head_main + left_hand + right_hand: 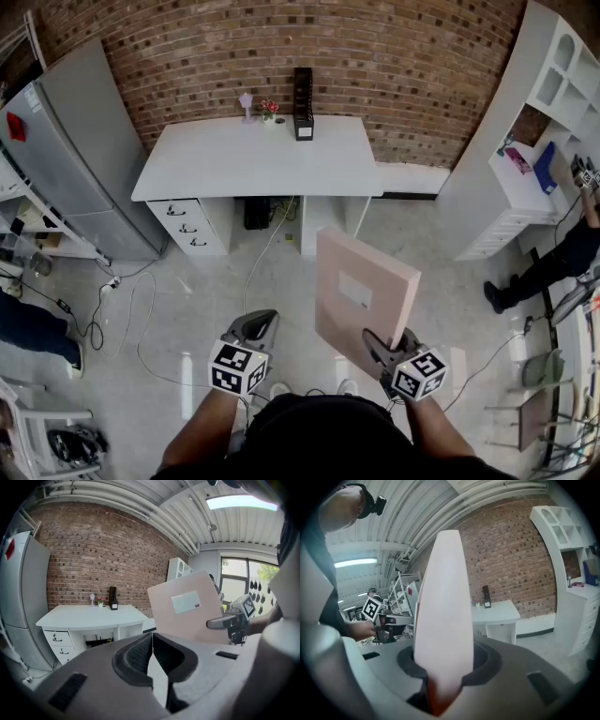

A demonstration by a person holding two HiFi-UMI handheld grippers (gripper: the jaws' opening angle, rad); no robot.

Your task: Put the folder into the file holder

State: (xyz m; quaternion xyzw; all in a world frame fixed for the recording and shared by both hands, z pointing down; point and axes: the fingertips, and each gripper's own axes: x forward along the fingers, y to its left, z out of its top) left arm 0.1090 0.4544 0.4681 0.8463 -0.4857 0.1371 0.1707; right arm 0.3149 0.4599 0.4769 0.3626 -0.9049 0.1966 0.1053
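- Folder (364,296): pale pink and thick, with a white label (355,290) on its broad face; held in the air over the floor (169,319), well short of the worktop (244,157)
- Right hand-held gripper (388,347): jaws clamped part-way on the folder's lower edge; the folder stands on edge, its long axis rising up and away from the jaws, its narrow side towards this gripper's own camera
- Left hand-held gripper (259,324): jaws closed together with nothing between them; it hangs just beside the folder, on the label side, apart from it
- File holder (303,103): black and upright, at the far edge of the worktop against the brick wall; its contents are too small to make out
- Key relation: the holder lies straight ahead of the folder, slightly to the left, well apart across open floor; both hands are about equally far from it, and only the right one carries the load
- Judgement: the carry comes first, then the folder must be turned to suit the slot
- Drawers (183,227): under the worktop's left end, closed
- Flower pot (270,109): small, just left of the holder
- Shelf unit (534,141): white, at right; its compartments hold a blue item and a pink one
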